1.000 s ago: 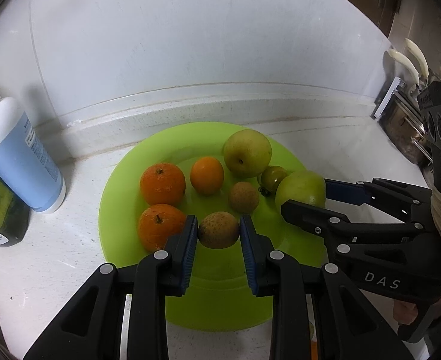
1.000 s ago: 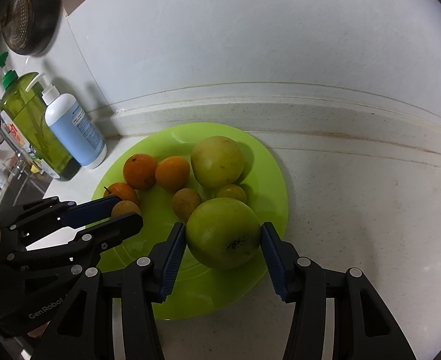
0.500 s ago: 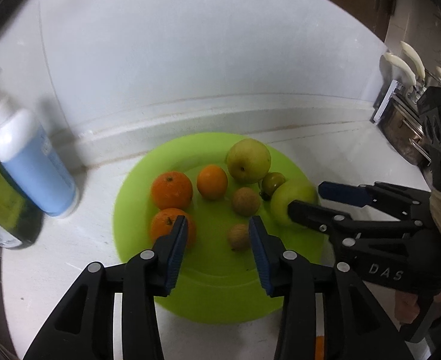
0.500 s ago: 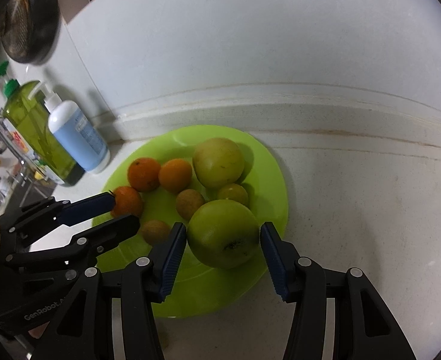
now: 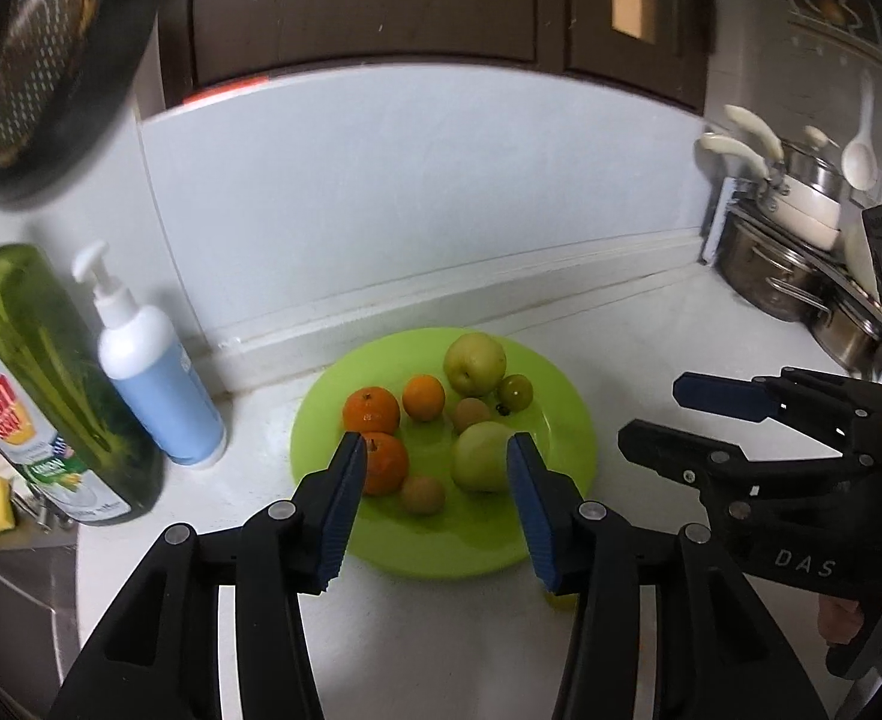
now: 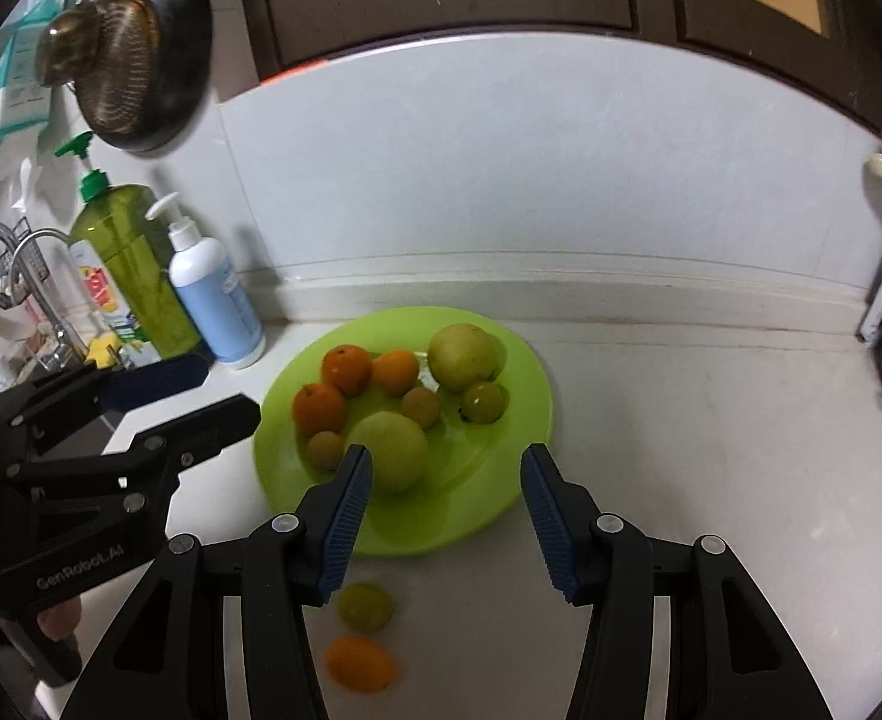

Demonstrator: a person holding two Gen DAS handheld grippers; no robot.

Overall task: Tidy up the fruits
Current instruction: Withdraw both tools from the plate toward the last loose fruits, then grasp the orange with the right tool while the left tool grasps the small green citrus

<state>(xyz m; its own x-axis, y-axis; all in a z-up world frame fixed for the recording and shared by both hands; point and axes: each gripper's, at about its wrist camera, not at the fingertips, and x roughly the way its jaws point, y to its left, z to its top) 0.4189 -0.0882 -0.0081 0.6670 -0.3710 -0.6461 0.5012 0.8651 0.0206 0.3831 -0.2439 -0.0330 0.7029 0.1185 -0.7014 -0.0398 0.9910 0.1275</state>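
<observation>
A lime green plate (image 5: 561, 420) (image 6: 519, 396) holds three oranges (image 5: 372, 411), a big green apple (image 5: 480, 456) (image 6: 390, 450), a yellow-green apple (image 5: 475, 363), a small green fruit (image 5: 515, 391) and two small brown fruits (image 5: 423, 495). My left gripper (image 5: 435, 450) (image 6: 228, 390) hovers above the plate's near side, its jaws opening with nothing between them. My right gripper (image 6: 447, 456) (image 5: 657, 414) hangs open over the plate's near right, also holding nothing. Two loose fruits lie on the counter in front of the plate, one green (image 6: 365, 606) and one orange (image 6: 360, 663).
A blue-and-white pump bottle (image 5: 153, 372) and a green dish-soap bottle (image 5: 45, 384) stand left of the plate. Steel pots (image 5: 783, 264) sit at the right. A strainer (image 6: 123, 54) hangs at the upper left, above a sink tap (image 6: 33, 276). The white counter (image 6: 711, 420) stretches to the right.
Both grippers rose and drew back from the plate. The left let go of the small brown fruit and widened; the green apple is no longer between the right jaws.
</observation>
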